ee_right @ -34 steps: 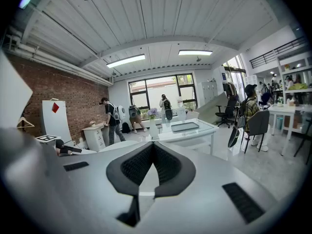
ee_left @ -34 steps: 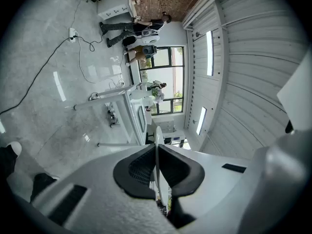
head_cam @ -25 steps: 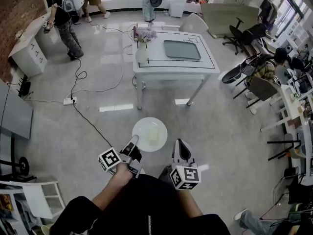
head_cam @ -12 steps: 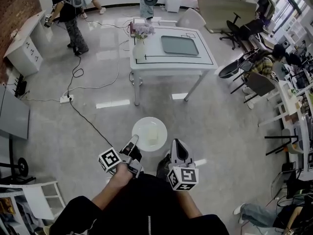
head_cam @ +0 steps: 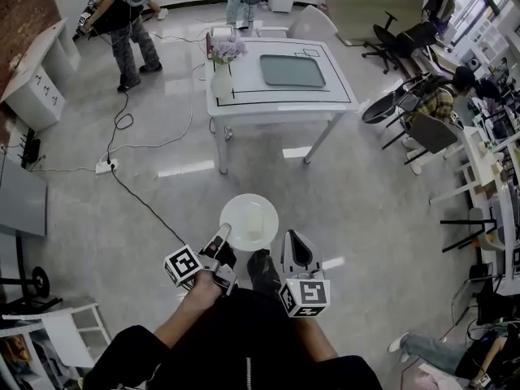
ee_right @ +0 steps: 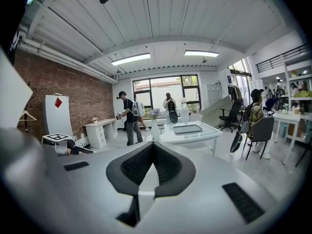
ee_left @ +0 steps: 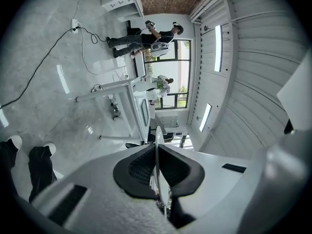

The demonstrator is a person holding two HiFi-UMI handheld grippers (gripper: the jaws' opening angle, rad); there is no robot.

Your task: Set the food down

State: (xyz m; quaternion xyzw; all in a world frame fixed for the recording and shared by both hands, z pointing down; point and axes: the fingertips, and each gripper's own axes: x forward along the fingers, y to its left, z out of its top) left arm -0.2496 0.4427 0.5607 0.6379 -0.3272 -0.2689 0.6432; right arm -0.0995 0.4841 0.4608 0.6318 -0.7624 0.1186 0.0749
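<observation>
A white round plate point(head_cam: 249, 222) carries a pale block of food point(head_cam: 254, 220) and hangs above the floor in the head view. My left gripper point(head_cam: 223, 234) is shut on the plate's near-left rim. In the left gripper view that rim point(ee_left: 158, 133) runs edge-on between the pressed pads, where the left gripper point(ee_left: 157, 152) clamps it. My right gripper point(head_cam: 294, 240) is beside the plate's right side, apart from it, shut with nothing in it. The right gripper point(ee_right: 152, 144) points at the white table point(ee_right: 187, 130). That table point(head_cam: 337, 100) stands ahead and bears a grey tray point(head_cam: 292, 71).
A vase of flowers point(head_cam: 221, 75) stands on the table's left end. A cable and power strip point(head_cam: 106, 167) lie on the floor to the left. Office chairs point(head_cam: 406, 112) and a seated person point(head_cam: 451, 96) are at the right, and standing people point(head_cam: 126, 15) are behind the table.
The whole view has moved forward, so the table lies nearer. A dark shoe has stepped up between the grippers. Both grippers and the plate keep their places relative to me.
</observation>
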